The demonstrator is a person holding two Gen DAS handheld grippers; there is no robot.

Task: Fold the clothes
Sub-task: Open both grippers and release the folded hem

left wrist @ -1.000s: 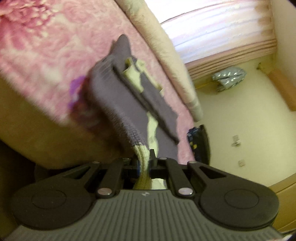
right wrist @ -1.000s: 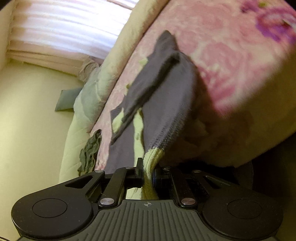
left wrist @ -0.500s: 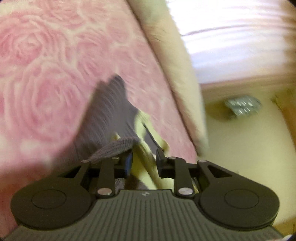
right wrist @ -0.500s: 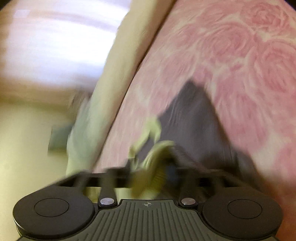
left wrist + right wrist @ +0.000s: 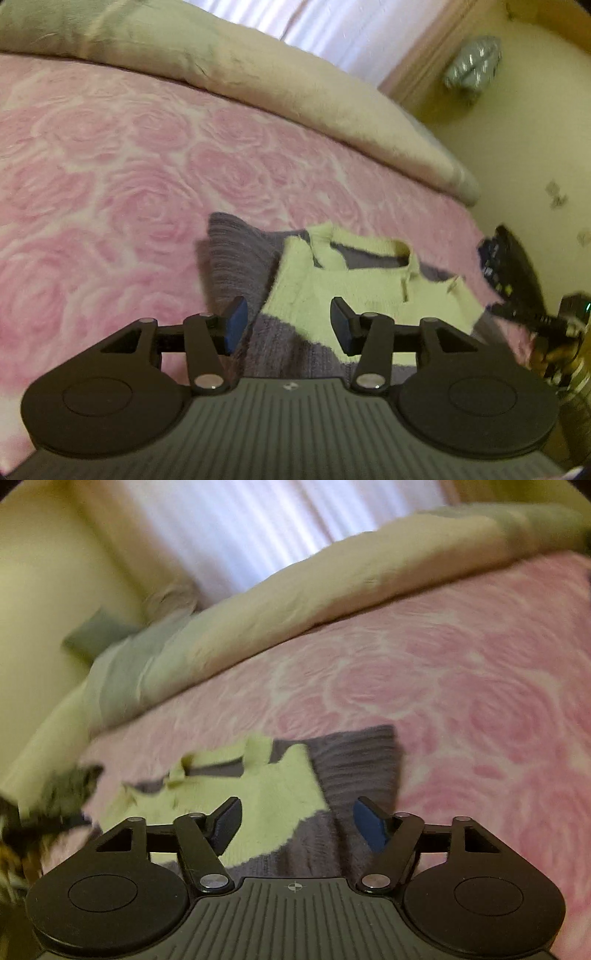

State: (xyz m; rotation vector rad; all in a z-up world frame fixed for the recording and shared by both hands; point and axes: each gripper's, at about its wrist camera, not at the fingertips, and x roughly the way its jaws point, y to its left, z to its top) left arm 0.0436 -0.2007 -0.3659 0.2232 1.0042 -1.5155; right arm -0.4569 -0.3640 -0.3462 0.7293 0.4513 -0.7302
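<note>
Sweater (image 5: 332,291) now flat, near hem hidden.

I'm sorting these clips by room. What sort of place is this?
Most likely a bedroom: a pink rose-patterned bedspread, a cream duvet bunched along its far edge, and a curtained window behind.

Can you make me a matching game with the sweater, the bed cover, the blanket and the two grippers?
Things:
1. sweater
2. bed cover
3. blanket
4. left gripper and right gripper

Descriptions:
A. pink with a rose pattern
B. open, holding nothing
C. grey and pale yellow, lying on the bed
D. cream, bunched along the far edge of the bed

Pairs: 1-C, 2-A, 3-D, 4-B
</note>
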